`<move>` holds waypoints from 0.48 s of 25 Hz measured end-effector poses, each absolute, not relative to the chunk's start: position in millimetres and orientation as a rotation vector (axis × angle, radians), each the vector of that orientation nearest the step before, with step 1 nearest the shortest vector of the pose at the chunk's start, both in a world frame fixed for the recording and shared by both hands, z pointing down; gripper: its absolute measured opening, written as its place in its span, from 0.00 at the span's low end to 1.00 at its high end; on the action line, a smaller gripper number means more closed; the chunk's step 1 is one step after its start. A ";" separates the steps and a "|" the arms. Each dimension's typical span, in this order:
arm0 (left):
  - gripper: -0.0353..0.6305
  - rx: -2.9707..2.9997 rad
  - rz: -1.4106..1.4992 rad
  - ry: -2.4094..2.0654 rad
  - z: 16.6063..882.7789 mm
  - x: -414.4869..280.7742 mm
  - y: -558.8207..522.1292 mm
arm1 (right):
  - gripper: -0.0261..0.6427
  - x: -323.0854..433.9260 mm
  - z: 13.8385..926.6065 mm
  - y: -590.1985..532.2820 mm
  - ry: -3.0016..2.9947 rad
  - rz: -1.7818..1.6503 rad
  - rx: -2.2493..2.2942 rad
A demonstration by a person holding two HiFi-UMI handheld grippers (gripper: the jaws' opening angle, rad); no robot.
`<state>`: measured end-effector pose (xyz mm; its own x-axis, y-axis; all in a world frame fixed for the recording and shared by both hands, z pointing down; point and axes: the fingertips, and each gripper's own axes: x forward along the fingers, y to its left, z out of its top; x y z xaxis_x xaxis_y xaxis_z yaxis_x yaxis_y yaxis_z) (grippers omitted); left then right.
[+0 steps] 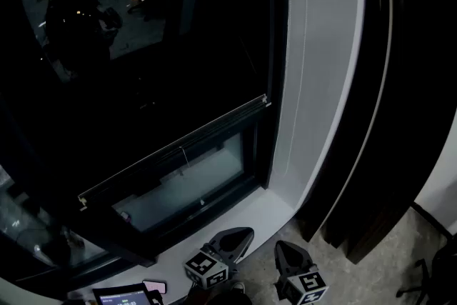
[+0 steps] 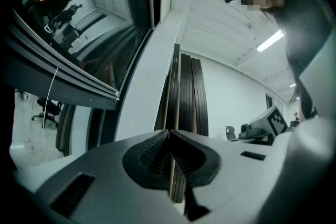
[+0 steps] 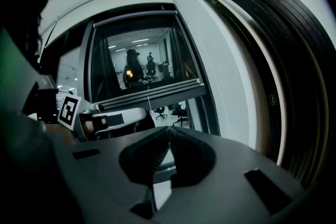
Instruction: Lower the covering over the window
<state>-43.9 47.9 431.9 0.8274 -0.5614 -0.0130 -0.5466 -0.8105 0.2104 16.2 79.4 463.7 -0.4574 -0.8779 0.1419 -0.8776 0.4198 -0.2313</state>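
Observation:
The window's dark blind (image 1: 143, 82) hangs most of the way down. Its grey bottom rail (image 1: 178, 146) runs aslant above a strip of bare pane (image 1: 193, 186), and a thin pull cord (image 1: 184, 157) dangles from it. Both grippers sit low, near the white sill (image 1: 250, 214) and apart from the blind. My left gripper (image 1: 243, 233) is shut with nothing between its jaws, which meet tip to tip in the left gripper view (image 2: 169, 131). My right gripper (image 1: 282, 248) is shut and empty too (image 3: 168, 127). The right gripper view shows the rail (image 3: 152, 93) and the cord (image 3: 149, 100) ahead.
A white wall column (image 1: 321, 68) borders the window on the right. Beyond it stand tall dark slat panels (image 1: 393, 96). A lit tablet (image 1: 121, 294) lies at the lower left on the sill. The glass reflects a person and an office room.

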 end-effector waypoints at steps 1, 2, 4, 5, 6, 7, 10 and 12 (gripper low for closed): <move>0.05 2.807 -0.109 -0.860 433.1 -48.4 38.2 | 0.05 12.5 464.3 72.2 2.646 -0.432 -1.642; 0.05 2.803 -0.108 -0.858 434.0 -52.6 28.7 | 0.05 8.9 465.0 65.1 2.648 -0.433 -1.648; 0.05 2.796 -0.114 -0.857 433.5 -58.8 11.6 | 0.05 2.8 466.3 52.0 2.664 -0.433 -1.656; 0.05 2.793 -0.119 -0.855 432.9 -60.1 4.5 | 0.05 0.6 466.3 46.0 2.676 -0.429 -1.659; 0.05 2.791 -0.123 -0.849 433.6 -60.1 -1.7 | 0.05 -0.4 465.8 40.0 2.688 -0.419 -1.662; 0.05 2.790 -0.129 -0.841 436.1 -59.0 -7.2 | 0.05 -0.1 465.0 33.7 2.698 -0.403 -1.664; 0.05 2.785 -0.143 -0.815 448.8 -54.9 -22.3 | 0.05 2.6 455.5 9.0 2.716 -0.348 -1.653; 0.05 2.782 -0.125 -0.825 446.2 -54.6 -31.6 | 0.05 4.1 438.7 -15.4 2.722 -0.294 -1.637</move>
<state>-54.6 -31.6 446.2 0.8373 -0.5466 -0.0146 -0.5264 -0.8129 0.2491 4.1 -15.4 438.7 -0.4727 -0.8707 0.1356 -0.8796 0.4570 -0.1322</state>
